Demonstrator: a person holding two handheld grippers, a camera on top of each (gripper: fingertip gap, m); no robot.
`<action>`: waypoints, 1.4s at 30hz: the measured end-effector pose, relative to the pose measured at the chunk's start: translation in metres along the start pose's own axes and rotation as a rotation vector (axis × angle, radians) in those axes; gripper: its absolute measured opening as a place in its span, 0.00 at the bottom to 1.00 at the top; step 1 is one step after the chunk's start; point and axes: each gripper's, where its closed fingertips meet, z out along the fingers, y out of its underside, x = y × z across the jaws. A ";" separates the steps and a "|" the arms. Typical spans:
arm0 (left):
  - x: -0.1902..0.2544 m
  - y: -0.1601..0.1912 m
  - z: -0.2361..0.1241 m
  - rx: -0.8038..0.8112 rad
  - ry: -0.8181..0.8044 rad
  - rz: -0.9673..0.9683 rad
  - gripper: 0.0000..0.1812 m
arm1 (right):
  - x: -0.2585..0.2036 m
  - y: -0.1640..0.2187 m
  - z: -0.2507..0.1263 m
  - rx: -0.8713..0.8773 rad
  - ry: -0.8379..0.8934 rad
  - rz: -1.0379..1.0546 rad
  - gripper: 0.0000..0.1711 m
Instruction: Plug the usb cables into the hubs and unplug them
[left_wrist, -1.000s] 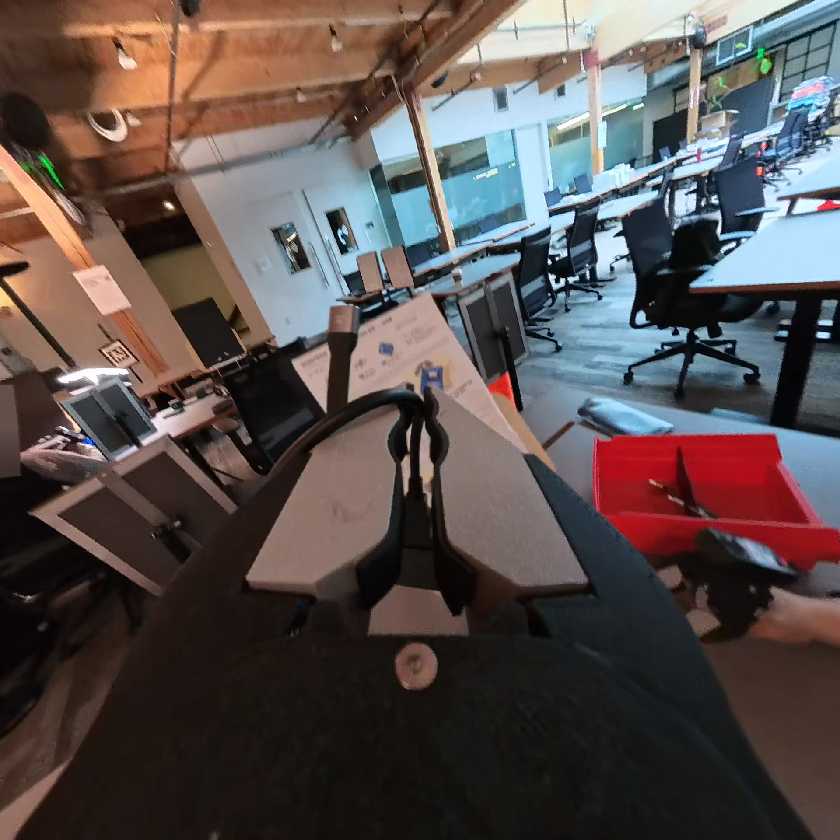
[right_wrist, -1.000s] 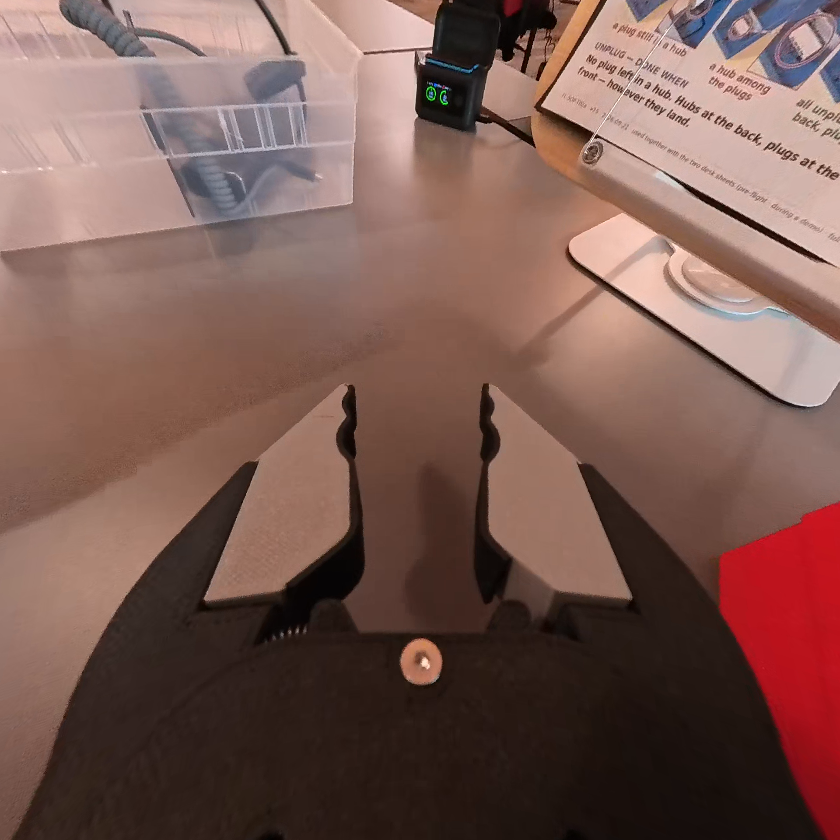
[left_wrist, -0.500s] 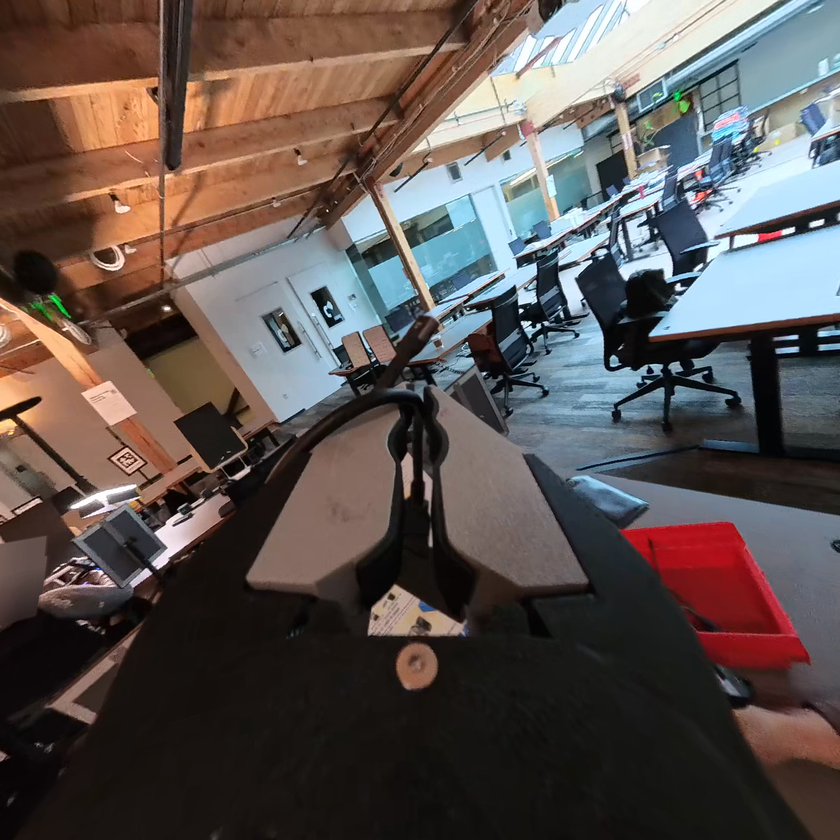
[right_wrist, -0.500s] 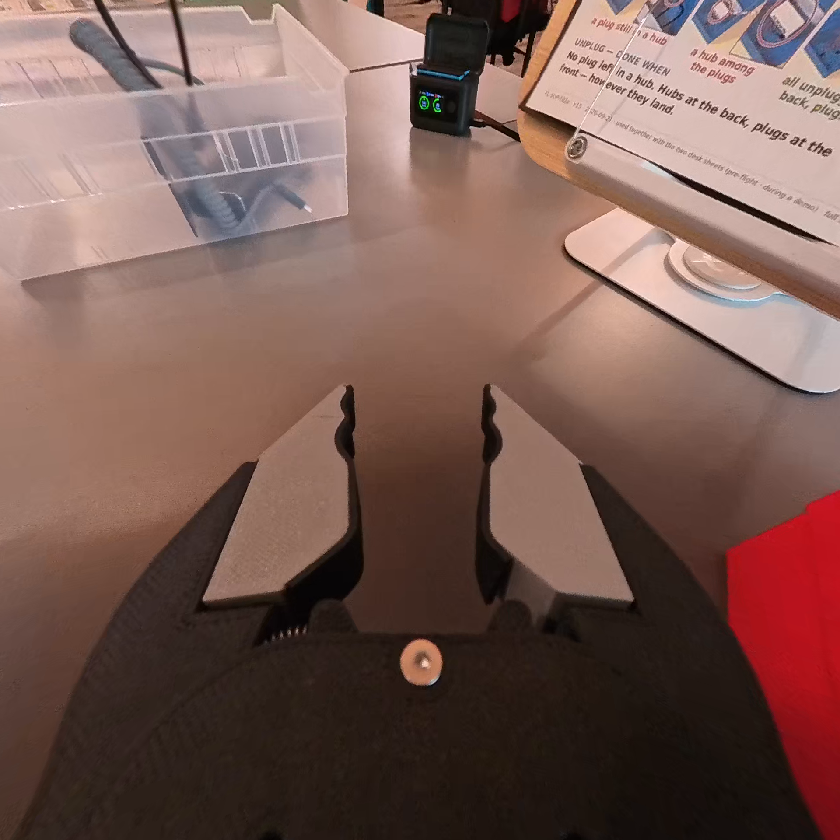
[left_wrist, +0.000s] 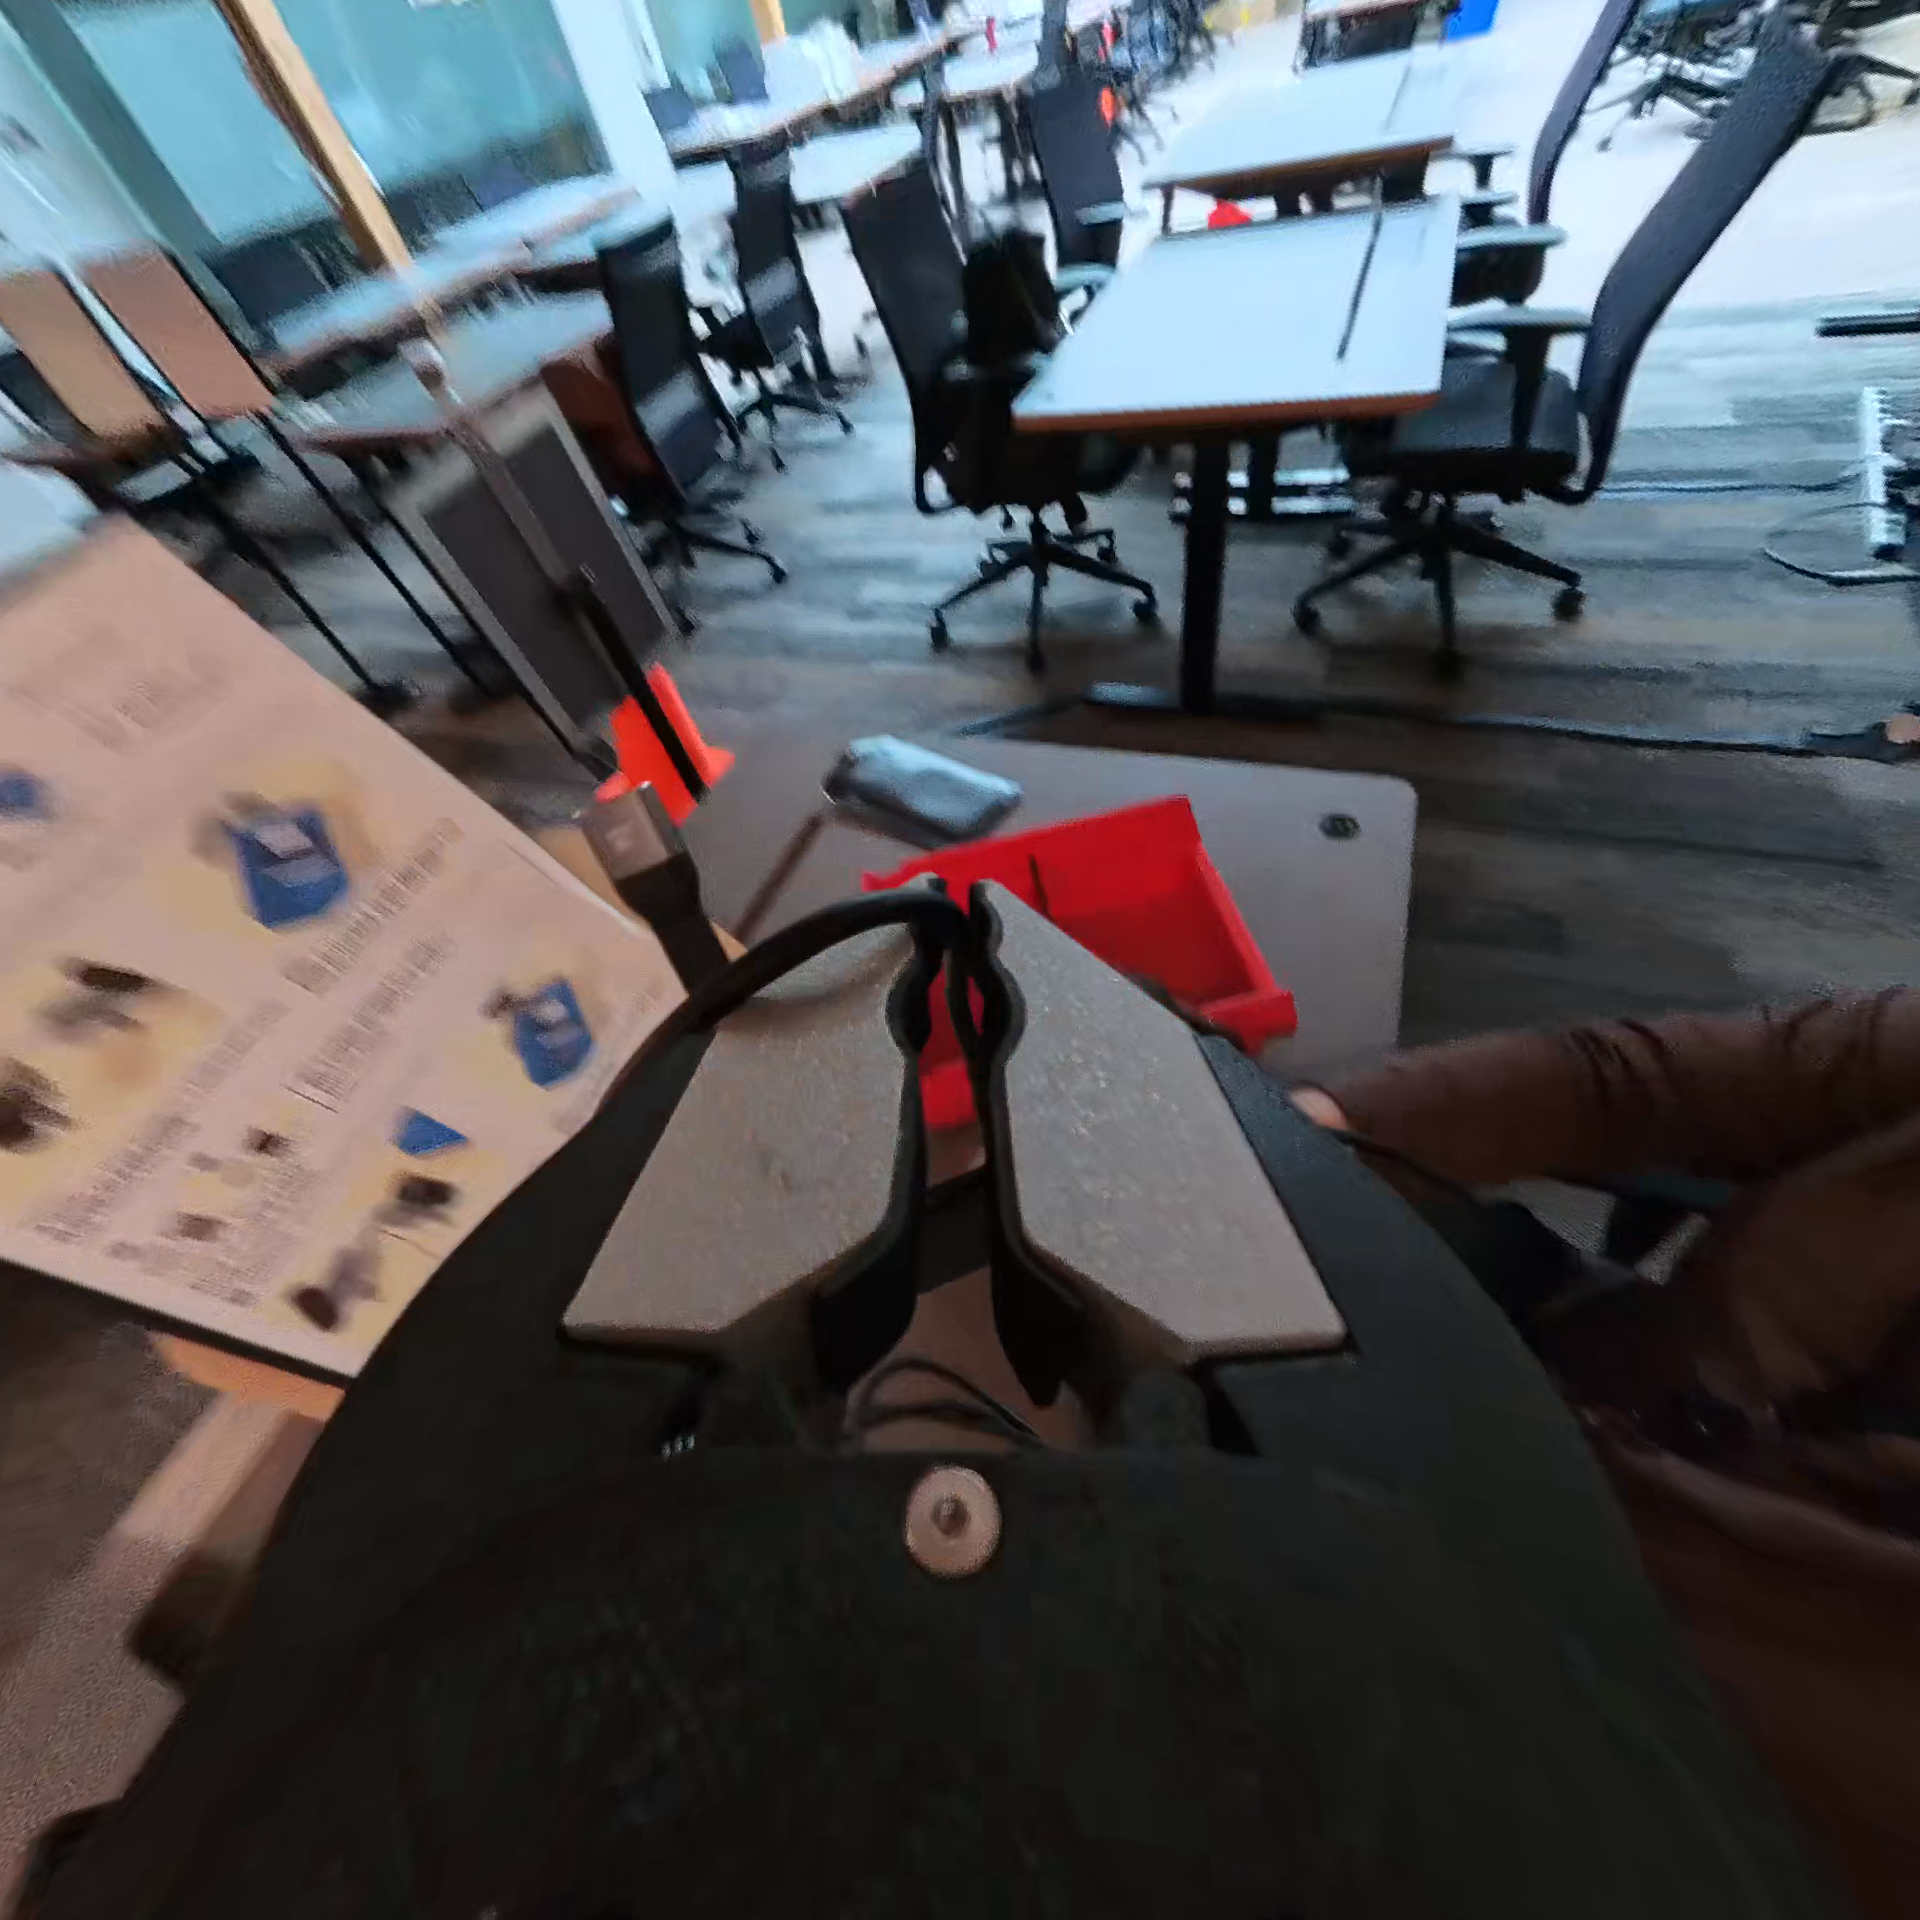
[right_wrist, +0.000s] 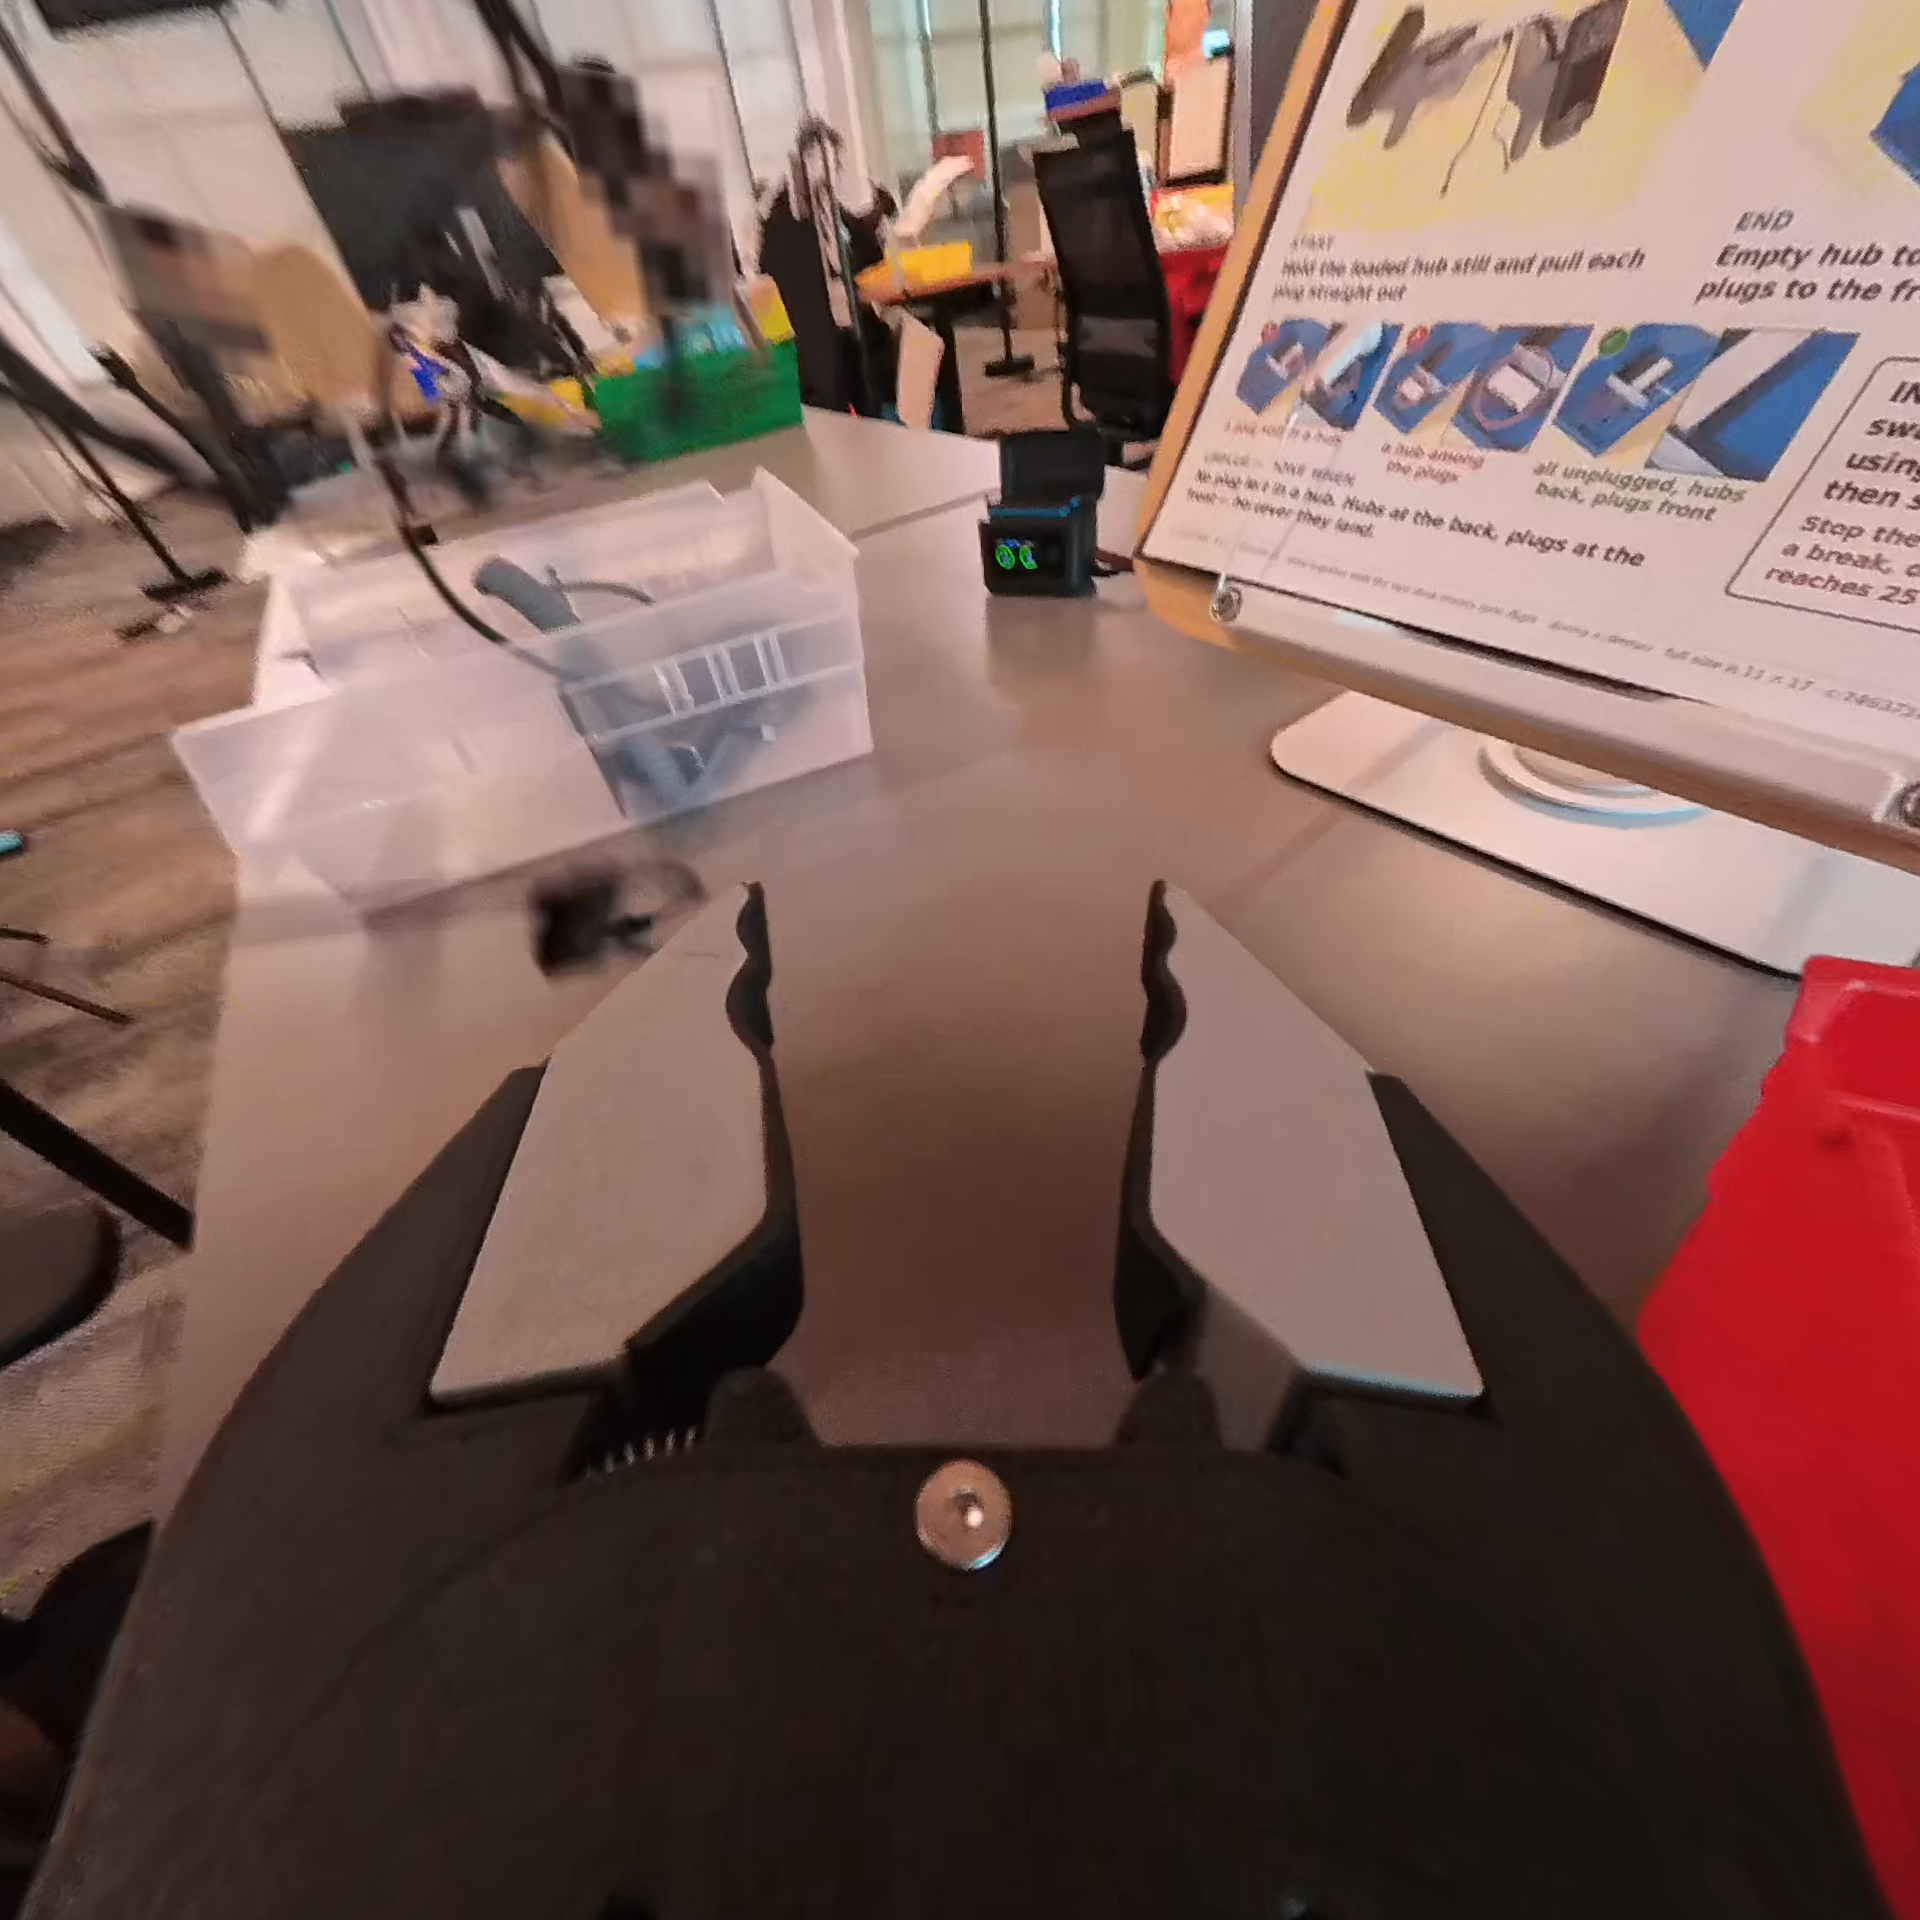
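Note:
My left gripper (left_wrist: 954, 914) is shut on a black usb cable (left_wrist: 790, 935) and holds it up in the air. The cable arcs left out of the tips and its grey plug (left_wrist: 636, 844) sticks up to the left. My right gripper (right_wrist: 951, 935) is open and empty, low over the grey table (right_wrist: 987, 790). A clear plastic bin (right_wrist: 540, 686) at the back left of the right wrist view holds a coiled grey cable (right_wrist: 540, 613) and dark cables. A small dark blurred item (right_wrist: 587, 920) lies on the table in front of that bin. I see no hub.
A red bin (left_wrist: 1122, 914) sits on the table's right, also showing at the right wrist view's right edge (right_wrist: 1808, 1299). An instruction sheet on a white stand (right_wrist: 1558, 416) stands at the back right. A small black device (right_wrist: 1039, 530) sits behind. A dark sleeve (left_wrist: 1621, 1091) reaches in. Tip to tip, the grippers are about 35 centimeters apart.
My left gripper has tipped down from the ceiling toward the table, still shut on the cable. My right gripper has lifted its view and opened a bit wider; the clear bin now looks farther.

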 end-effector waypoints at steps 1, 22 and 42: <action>0.001 0.028 0.011 -0.025 0.026 -0.029 0.01 | -0.001 -0.004 -0.002 0.022 -0.013 0.009 0.41; 0.029 0.279 0.087 -0.337 0.217 -0.163 0.01 | -0.056 0.032 0.017 -0.135 -0.279 -0.093 0.39; 0.020 0.301 0.116 -0.395 0.048 -0.182 0.05 | -0.066 0.069 0.014 -0.359 -0.474 0.132 0.16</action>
